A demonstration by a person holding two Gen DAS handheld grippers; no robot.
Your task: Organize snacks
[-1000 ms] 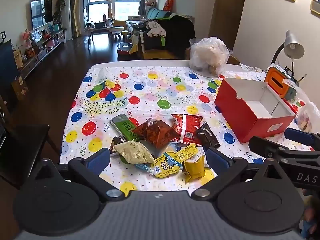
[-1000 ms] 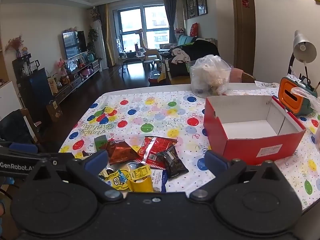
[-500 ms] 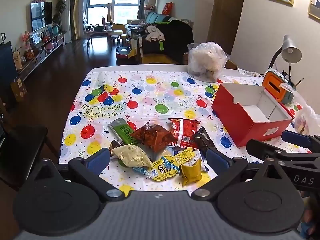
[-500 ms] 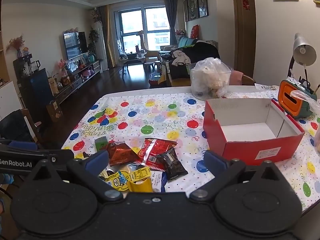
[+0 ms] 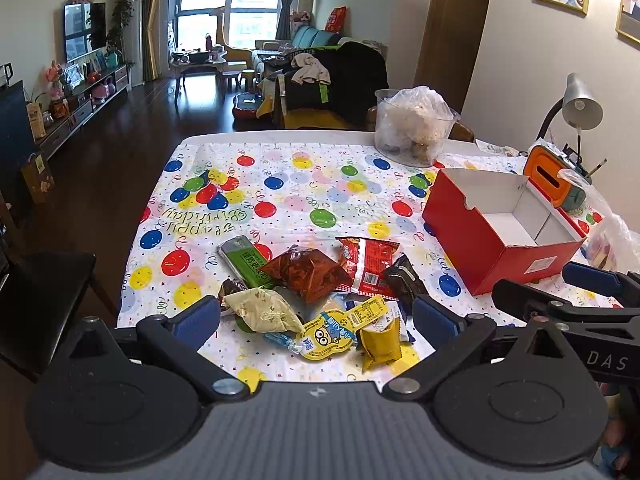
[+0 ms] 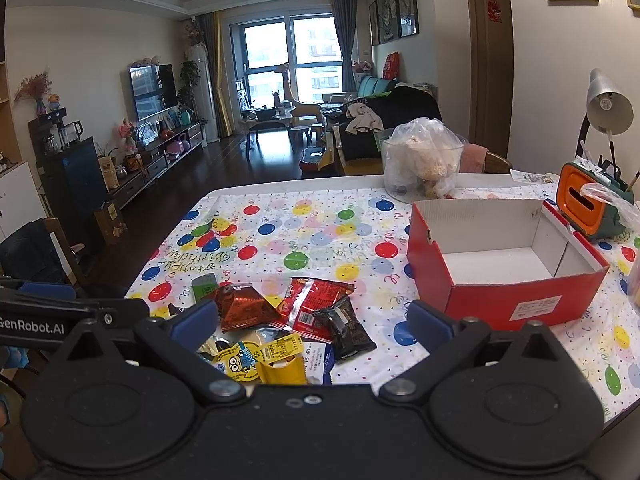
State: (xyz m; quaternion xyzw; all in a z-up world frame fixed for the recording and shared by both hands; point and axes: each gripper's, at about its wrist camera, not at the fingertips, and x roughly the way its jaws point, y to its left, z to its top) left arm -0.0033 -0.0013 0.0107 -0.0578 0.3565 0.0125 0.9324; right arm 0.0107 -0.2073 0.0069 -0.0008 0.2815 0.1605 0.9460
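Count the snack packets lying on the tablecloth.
About 9, all in one heap left of the red box: green bar, brown pouch, red packet, black packet, cream packet, cartoon packet, yellow packet; two partly buried, maybe more hidden.

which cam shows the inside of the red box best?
Right wrist. It looks into the red box over its front wall: white floor and inner walls, nothing inside. The left wrist view has the red box farther off at an angle, so less of its floor shows.
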